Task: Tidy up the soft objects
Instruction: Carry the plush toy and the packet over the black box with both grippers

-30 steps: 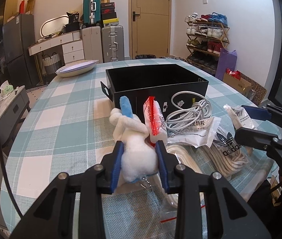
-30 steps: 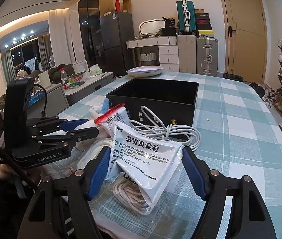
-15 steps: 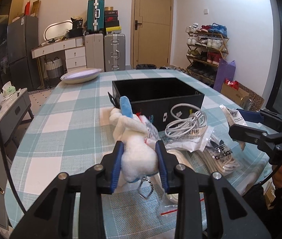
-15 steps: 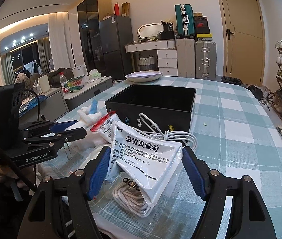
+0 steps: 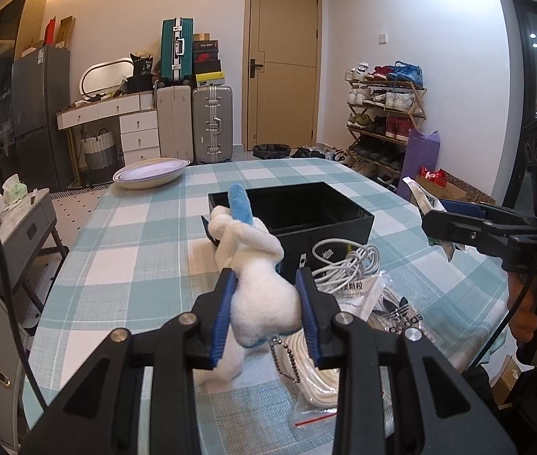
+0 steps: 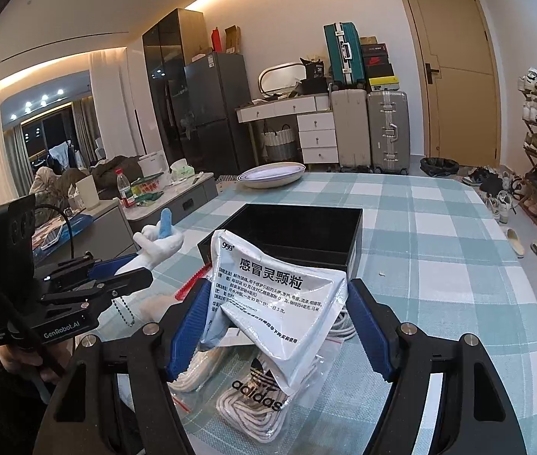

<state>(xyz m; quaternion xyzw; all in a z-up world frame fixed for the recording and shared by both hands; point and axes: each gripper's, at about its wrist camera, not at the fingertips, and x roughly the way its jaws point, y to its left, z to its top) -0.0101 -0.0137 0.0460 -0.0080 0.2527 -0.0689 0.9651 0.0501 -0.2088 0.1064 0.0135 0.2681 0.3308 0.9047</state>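
Note:
My left gripper point(image 5: 265, 276) is shut on a white plush toy point(image 5: 253, 250) with a blue ear and a bead chain, held above the checked table just before the open black box point(image 5: 306, 208). In the right wrist view that plush point(image 6: 158, 242) shows at the left, in the left gripper point(image 6: 124, 271). My right gripper point(image 6: 277, 290) is shut on a crumpled silver-white medicine packet point(image 6: 268, 303), lifted over the pile in front of the black box point(image 6: 298, 227). The right gripper point(image 5: 443, 223) appears at the right edge of the left wrist view.
A coiled white cable point(image 5: 344, 258) and a clear adidas bag of white laces point(image 6: 253, 398) lie on the table in front of the box. A white plate point(image 5: 148, 178) sits at the far left corner. Furniture and a shoe rack surround the table.
Both grippers have risen with their loads: the plush is higher and nearer the box, and the packet has come up off the cable and the lace bag.

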